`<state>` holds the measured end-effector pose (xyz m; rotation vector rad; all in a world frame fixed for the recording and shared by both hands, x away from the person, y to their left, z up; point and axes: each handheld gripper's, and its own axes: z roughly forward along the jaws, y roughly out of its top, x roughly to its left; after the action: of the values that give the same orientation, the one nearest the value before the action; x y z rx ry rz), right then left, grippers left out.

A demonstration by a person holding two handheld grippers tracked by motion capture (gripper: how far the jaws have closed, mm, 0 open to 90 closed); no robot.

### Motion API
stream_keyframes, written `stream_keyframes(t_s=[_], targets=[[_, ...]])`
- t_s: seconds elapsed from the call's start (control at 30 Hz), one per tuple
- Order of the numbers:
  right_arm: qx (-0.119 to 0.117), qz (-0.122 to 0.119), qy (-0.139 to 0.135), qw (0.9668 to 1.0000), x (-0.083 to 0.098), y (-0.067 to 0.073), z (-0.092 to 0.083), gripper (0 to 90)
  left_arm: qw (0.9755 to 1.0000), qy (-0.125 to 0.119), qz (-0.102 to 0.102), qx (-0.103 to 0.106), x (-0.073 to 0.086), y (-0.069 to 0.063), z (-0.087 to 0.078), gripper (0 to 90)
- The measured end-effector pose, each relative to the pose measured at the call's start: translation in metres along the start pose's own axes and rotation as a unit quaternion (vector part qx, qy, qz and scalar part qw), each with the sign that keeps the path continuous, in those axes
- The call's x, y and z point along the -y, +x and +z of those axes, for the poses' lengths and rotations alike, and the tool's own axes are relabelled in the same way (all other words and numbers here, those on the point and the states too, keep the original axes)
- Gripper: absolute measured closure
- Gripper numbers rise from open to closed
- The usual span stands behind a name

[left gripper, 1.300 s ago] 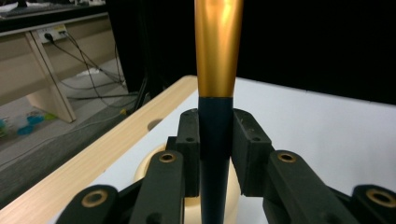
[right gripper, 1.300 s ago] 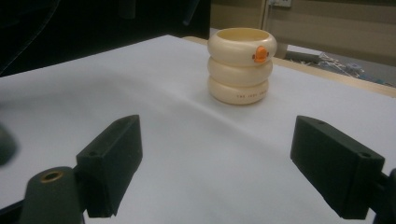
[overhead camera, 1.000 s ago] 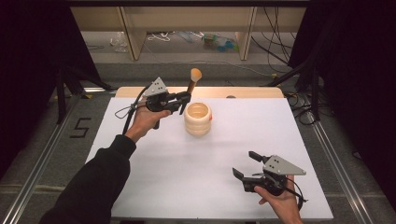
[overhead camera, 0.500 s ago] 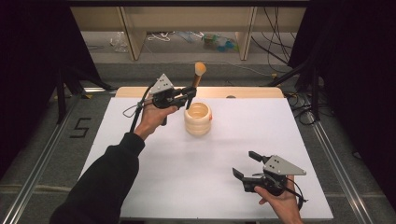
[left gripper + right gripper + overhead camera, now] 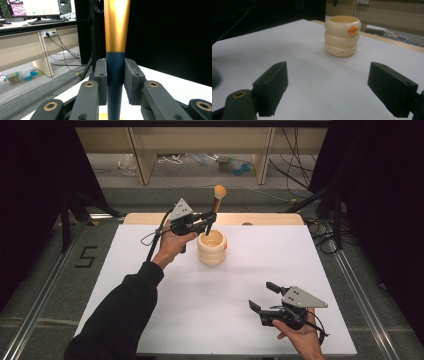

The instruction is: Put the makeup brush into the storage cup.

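Left gripper (image 5: pixel 208 221) is at the far side of the table, just above the left rim of a cream holder (image 5: pixel 212 248), and its two black jaws are closed tight on the dark blue handle of a makeup brush (image 5: pixel 217 202). In the left gripper view the jaws press on both sides of this blue handle (image 5: pixel 114 82), and the golden metal part of the brush (image 5: pixel 116 25) goes up from them to the top edge. In the high view the brush stands nearly upright with a small tilt, its peach-coloured head at the top, above the far wooden edge of the table; the lower end of the handle points down toward the opening of the holder, but I cannot tell if it is inside or only above it. The holder looks like three rings stacked one on another and stands on the white table cover (image 5: pixel 250 275), in the far middle part. In the right gripper view it has a small orange mark (image 5: pixel 352 30) near its upper rim. The right gripper (image 5: pixel 264 297) is low at the near right corner, well apart from the holder, held in a hand (image 5: pixel 300 337). Its jaws are spread wide and between them is nothing, just the white cover.
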<state>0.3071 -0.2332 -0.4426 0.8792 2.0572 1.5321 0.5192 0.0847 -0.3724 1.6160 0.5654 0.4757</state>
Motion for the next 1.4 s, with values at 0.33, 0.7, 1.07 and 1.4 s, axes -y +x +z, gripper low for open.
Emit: stream_keyframes(t_s=[0.33, 0.7, 1.07, 1.4], targets=[[-0.001, 0.0, 0.001, 1.0, 0.0, 0.0, 0.0, 17.3, 0.9999, -0.009, -0.012, 0.001, 0.008, 0.002, 0.009, 74.3], [0.003, -0.012, -0.003, 0.9999, 0.0, -0.001, 0.0, 17.3, 0.9997, -0.012, -0.021, -0.004, 0.019, 0.001, 0.014, 74.3], [0.003, -0.013, -0.005, 0.9999, 0.0, -0.001, 0.0, 17.3, 0.9997, -0.012, -0.023, -0.002, 0.026, 0.002, 0.017, 74.3], [0.003, -0.013, -0.004, 0.9999, 0.0, -0.001, 0.0, 17.4, 0.9994, -0.009, -0.034, -0.005, 0.038, 0.002, 0.019, 74.3]])
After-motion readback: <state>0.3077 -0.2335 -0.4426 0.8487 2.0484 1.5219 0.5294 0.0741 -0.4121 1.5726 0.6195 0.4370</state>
